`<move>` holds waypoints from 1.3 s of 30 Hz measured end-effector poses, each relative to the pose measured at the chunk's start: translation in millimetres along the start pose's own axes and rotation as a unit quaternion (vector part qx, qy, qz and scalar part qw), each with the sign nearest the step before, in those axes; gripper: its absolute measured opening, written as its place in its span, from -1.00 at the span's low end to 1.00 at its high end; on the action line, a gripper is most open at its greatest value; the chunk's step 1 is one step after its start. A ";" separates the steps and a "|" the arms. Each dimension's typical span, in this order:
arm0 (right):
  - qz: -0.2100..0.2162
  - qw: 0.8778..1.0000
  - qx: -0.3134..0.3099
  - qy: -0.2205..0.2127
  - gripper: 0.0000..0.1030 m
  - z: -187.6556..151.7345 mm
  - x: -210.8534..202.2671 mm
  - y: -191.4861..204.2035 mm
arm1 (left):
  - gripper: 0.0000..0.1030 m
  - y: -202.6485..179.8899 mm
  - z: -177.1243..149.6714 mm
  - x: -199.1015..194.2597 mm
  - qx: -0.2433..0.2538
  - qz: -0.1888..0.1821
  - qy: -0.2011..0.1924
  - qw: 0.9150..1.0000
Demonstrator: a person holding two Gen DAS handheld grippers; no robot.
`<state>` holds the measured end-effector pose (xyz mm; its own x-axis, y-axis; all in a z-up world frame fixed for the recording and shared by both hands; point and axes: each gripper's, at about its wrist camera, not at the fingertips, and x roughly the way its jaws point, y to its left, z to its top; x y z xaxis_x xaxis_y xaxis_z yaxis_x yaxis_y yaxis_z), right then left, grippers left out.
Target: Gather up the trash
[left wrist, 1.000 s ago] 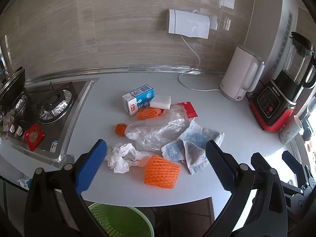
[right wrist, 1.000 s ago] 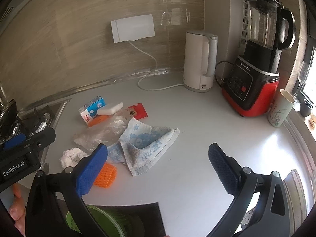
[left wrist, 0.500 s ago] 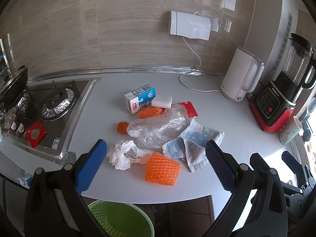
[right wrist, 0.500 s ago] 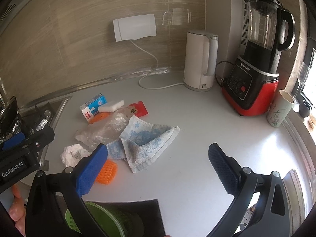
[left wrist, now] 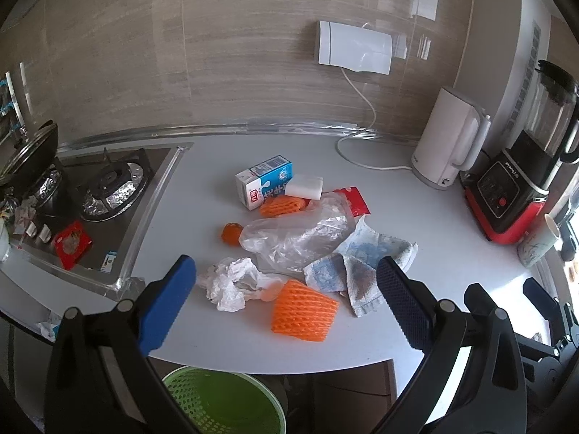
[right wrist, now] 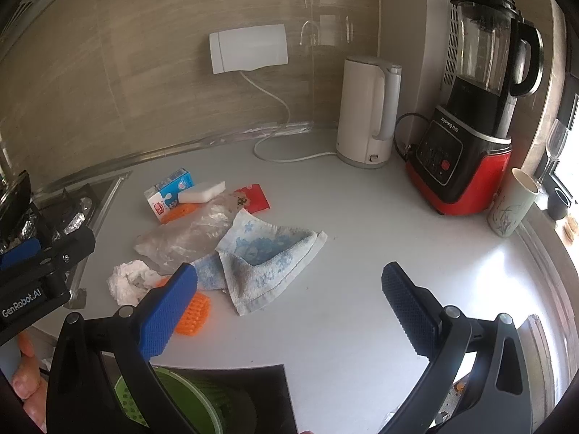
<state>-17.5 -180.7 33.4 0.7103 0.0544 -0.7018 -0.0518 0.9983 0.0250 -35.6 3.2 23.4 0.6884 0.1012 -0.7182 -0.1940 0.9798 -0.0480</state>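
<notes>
A: Left wrist cam: where's it looking from?
B: Above the tabletop (left wrist: 202, 195) front edge, tilted down toward the back wall. Left tongs (left wrist: 286, 300) fill the bottom of frame, stove (left wrist: 108, 188) at left, bin (left wrist: 224, 401) under the edge.
A: Right cam?
B: Same front edge, further right, also facing the wall, angled a bit left. Right tongs (right wrist: 289, 303) at bottom; blender (right wrist: 466, 137) looms near at right.
A: Overlap?
B: Big. Both see the trash pile mid-tabletop: towel (left wrist: 358, 267) (right wrist: 267, 253), carton (left wrist: 264, 181) (right wrist: 170, 191), kettle (left wrist: 448, 144) (right wrist: 365, 112), wall box (left wrist: 354, 50) (right wrist: 249, 50). The right view catches the left tool's body at its left edge; the left view catches the right tool at its lower right.
</notes>
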 end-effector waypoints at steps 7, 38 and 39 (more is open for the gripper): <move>0.001 1.000 -0.003 0.000 0.96 -1.8 -0.5 2.4 | 0.85 0.3 -1.2 -2.3 0.002 0.002 -0.002 1.000; 0.005 1.000 -0.010 0.005 0.96 -5.1 2.2 8.5 | 0.85 5.1 -5.6 -0.6 -0.002 0.007 0.002 1.000; 0.006 1.000 -0.012 0.004 0.96 -5.5 3.8 9.1 | 0.85 6.2 -6.7 1.1 0.000 0.006 0.002 1.000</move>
<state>-19.2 -171.5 27.0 0.7035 0.0662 -0.7076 -0.0778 0.9968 0.0159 -40.8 8.3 17.7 0.6833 0.1122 -0.7215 -0.2028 0.9784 -0.0399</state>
